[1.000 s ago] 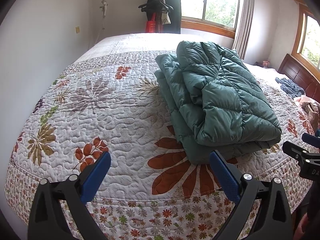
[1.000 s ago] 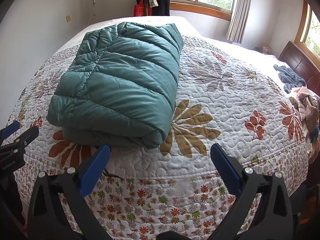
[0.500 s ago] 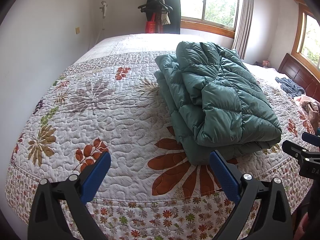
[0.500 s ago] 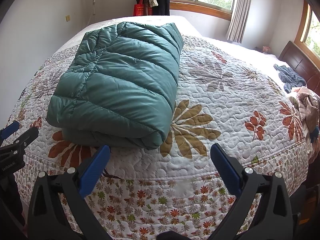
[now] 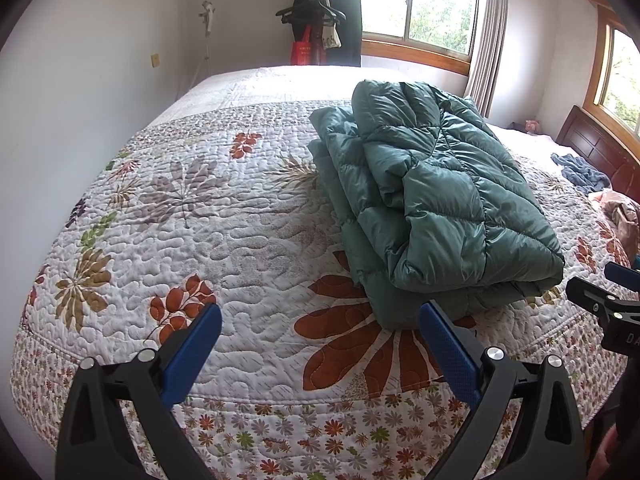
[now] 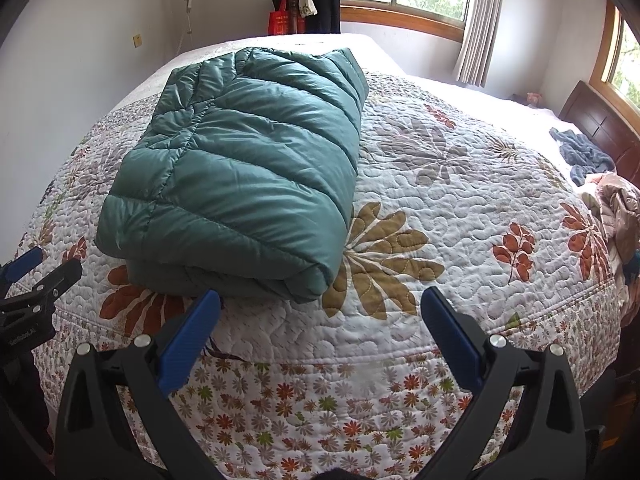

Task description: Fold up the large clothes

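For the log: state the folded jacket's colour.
Teal green jacket, quilted; clearest in the right wrist view.

Soft daylight enters through the windows [image 5: 440,0], which glare white. Both views are sharp, strongly fisheye-bent, with black vignetted corners; the jacket [image 6: 248,160] shows mild sheen.

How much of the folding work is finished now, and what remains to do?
Done: the green jacket lies folded in a compact stack on the bed. In hand: nothing; the left gripper and right gripper are both open and hold no cloth. Possibly left: the loose clothes near the headboard.
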### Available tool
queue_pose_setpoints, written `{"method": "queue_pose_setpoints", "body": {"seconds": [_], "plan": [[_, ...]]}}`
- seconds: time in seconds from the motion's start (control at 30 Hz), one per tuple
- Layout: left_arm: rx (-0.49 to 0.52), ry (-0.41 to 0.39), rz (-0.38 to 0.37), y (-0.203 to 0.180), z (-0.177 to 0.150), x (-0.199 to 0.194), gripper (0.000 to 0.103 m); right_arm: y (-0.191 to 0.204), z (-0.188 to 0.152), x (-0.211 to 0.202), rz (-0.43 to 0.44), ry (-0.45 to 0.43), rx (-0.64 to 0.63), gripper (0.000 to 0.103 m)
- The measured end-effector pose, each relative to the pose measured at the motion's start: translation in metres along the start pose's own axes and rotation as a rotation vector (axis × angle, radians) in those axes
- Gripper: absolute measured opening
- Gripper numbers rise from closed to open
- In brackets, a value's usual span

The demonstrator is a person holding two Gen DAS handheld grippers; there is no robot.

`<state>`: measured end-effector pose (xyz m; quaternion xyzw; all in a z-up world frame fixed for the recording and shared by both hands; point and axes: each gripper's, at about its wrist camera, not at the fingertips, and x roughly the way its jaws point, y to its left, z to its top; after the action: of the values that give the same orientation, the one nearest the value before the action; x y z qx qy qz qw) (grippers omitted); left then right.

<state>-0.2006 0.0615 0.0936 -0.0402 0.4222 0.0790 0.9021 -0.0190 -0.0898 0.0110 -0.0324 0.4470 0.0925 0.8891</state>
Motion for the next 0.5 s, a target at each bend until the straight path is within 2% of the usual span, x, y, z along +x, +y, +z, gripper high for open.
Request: {"method": "queue_pose_setpoints", "body": {"seconds": [0.5], "plan": [[-0.004,-0.001,0.0,0.0007,-0.0001,0.0004,0.099,-0.0055,0.0001,0.0069,-0.015,0.029,0.015,0.1]]}}
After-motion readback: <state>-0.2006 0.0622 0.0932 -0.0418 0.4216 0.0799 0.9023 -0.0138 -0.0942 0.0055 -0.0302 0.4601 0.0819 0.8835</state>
